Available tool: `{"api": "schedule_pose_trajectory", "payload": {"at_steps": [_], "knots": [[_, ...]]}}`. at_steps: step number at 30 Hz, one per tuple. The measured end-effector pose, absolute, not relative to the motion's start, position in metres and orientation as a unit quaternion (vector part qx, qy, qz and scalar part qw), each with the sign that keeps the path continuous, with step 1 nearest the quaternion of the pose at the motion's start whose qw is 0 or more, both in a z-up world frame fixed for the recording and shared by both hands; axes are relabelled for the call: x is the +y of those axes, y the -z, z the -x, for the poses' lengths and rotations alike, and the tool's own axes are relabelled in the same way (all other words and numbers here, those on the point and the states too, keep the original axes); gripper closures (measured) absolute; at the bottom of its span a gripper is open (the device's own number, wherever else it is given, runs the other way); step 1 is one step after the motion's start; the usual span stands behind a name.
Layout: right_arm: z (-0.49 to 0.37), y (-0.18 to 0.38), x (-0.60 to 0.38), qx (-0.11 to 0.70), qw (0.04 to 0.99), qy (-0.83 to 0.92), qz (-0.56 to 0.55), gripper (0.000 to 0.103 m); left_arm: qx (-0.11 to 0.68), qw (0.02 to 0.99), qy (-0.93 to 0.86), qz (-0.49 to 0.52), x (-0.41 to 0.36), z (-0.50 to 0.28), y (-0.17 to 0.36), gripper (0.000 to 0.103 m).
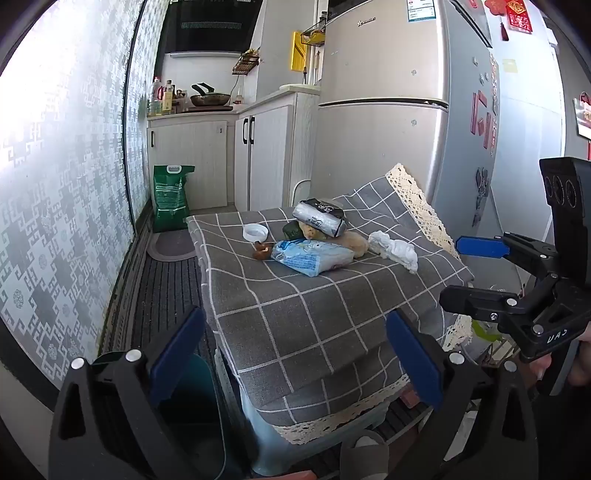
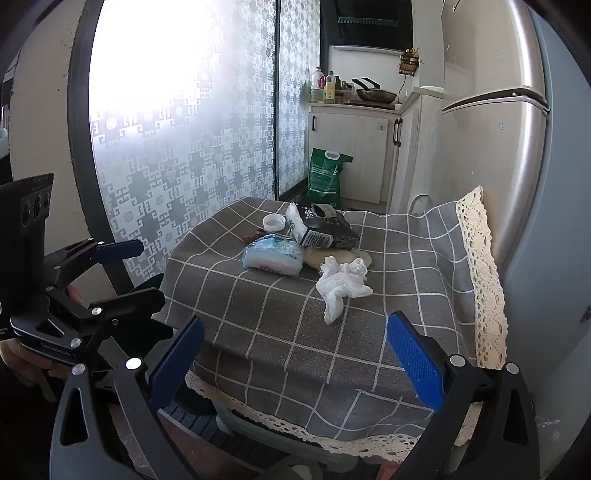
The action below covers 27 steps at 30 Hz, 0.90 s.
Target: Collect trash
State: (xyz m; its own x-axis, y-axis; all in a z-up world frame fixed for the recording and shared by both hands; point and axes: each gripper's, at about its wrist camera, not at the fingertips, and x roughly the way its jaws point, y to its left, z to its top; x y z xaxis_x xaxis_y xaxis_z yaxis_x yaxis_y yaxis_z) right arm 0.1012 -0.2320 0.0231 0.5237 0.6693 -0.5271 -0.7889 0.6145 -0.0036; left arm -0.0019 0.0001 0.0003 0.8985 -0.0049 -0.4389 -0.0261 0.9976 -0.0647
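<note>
- On the grey checked cloth (image 2: 332,332) I count one crumpled white tissue (image 2: 341,286).
- Beyond the tissue: one pale blue packet (image 2: 273,256), one black-and-white bag (image 2: 319,225), one white cap (image 2: 274,222).
- Two small brown scraps (image 1: 260,250) (hard to make out).

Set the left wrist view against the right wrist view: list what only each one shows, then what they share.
Only the left wrist view: the fridge front with red decorations, a teal bin beside the table, a green object in the trash pile, and the right gripper open at the right edge.

Only the right wrist view: the bright top of the patterned window, and the left gripper open at the left edge.

Both: the grey checked tablecloth, crumpled white tissue, blue packet, black-and-white wrapper, white cap, green bag.
</note>
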Motion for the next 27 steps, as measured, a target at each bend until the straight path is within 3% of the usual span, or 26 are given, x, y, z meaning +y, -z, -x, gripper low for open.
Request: {"api": "schedule_pose_trajectory", "payload": {"at_steps": [27], "knots": [[-0.1013,-0.021,-0.2326,0.243,0.865,-0.421,0.123,0.003,0.233,0.972,-0.001,0.028,-0.002,0.001,-0.0012,0.003]]}}
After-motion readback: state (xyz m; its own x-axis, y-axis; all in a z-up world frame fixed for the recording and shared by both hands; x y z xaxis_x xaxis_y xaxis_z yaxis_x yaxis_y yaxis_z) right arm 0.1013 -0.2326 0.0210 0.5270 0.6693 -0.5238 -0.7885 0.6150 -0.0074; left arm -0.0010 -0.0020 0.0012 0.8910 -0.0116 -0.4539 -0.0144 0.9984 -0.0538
